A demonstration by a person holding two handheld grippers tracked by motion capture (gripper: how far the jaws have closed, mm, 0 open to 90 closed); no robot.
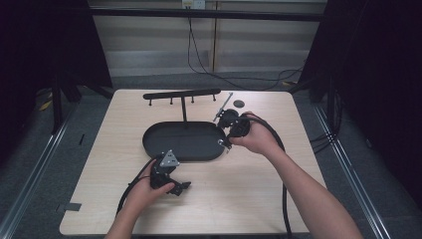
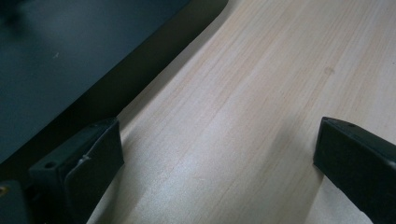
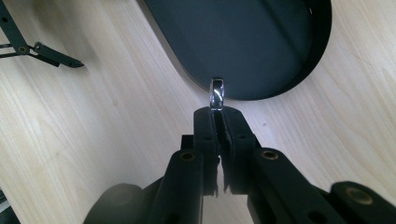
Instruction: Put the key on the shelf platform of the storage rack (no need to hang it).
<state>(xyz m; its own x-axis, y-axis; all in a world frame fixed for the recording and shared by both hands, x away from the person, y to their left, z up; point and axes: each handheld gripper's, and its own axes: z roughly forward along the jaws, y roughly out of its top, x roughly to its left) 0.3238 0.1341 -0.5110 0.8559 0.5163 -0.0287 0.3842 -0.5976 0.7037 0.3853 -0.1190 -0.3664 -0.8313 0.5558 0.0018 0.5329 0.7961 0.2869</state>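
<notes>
Nearby, black tray (image 3: 261, 42), wooden table (image 3: 93, 140).

Left hand: your left hand (image 1: 149, 188) holds the left gripper (image 1: 185, 186) low at the near edge, forearm entering from below.
Left jaws: standing wide apart, nothing between them.
Right hand: your right hand (image 1: 256, 139) carries the right gripper (image 1: 226, 144), arm stretched forward.
Right jaws: pressed together, seemingly pinching a small shiny piece (image 3: 217, 93).

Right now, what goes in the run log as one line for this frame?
right gripper shut on silver ring, by black tray rim | left gripper open over bare table | rack behind tray
</notes>
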